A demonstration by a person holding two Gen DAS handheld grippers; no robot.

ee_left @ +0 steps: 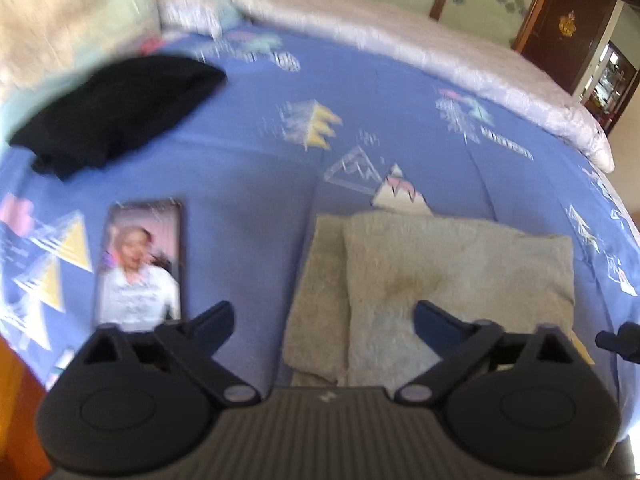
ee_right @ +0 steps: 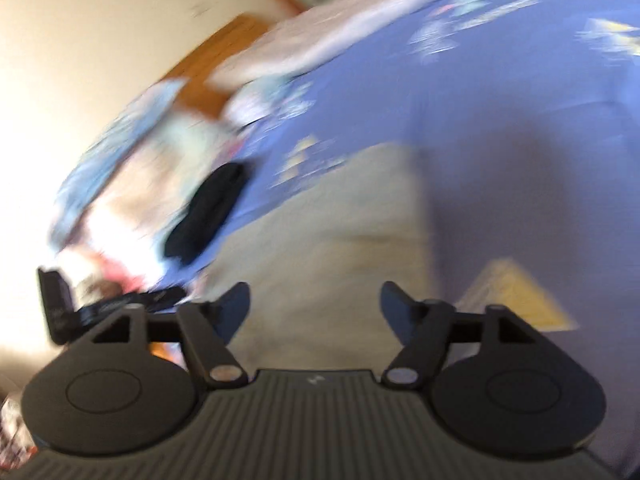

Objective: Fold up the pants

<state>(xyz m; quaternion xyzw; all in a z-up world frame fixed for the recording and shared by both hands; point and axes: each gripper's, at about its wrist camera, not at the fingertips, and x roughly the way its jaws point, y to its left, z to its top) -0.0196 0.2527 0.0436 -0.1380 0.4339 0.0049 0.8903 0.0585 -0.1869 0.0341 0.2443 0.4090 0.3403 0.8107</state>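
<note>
The grey pants (ee_left: 440,276) lie folded into a compact stack on the blue patterned bedsheet (ee_left: 256,152). My left gripper (ee_left: 323,318) is open and empty, held just above the near left edge of the stack. In the blurred right wrist view the grey pants (ee_right: 340,248) fill the centre. My right gripper (ee_right: 315,306) is open and empty above them. The tip of the right gripper (ee_left: 618,342) shows at the right edge of the left wrist view.
A folded black garment (ee_left: 120,112) lies far left on the bed, also seen in the right wrist view (ee_right: 208,216). A phone (ee_left: 140,264) with a lit screen lies left of the pants. A white quilt (ee_left: 400,40) and pillows (ee_left: 72,20) line the far side.
</note>
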